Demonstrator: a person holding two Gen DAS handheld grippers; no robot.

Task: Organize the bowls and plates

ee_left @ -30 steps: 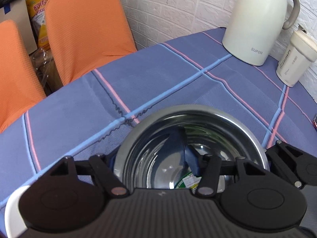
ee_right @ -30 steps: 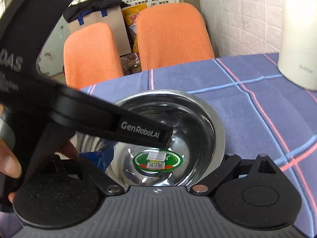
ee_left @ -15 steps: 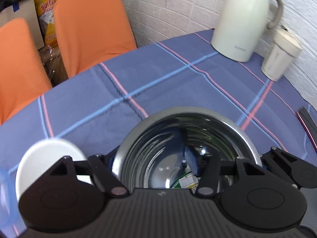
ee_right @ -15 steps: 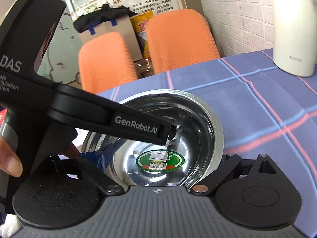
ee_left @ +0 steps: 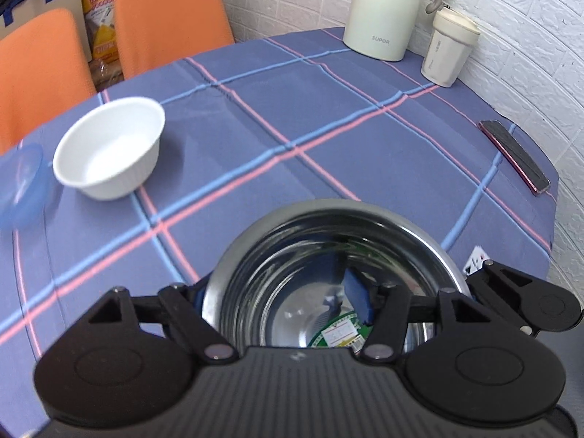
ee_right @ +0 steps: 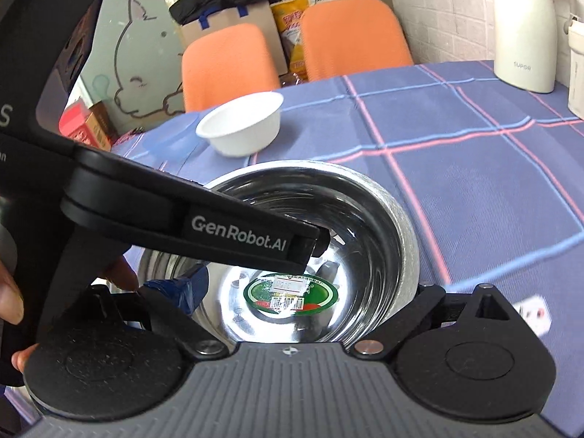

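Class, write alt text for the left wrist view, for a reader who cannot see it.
A steel bowl is clamped at its rim by the left tool, above a blue checked tablecloth. A white bowl and a blue lid sit to the left; a kettle, cup and phone stand near the wall.

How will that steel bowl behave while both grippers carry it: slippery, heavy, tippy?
The steel bowl looks thin and polished, so probably light but slippery at its rim. The left gripper and right gripper each straddle the wall on one side, so it may pivot if either loosens.
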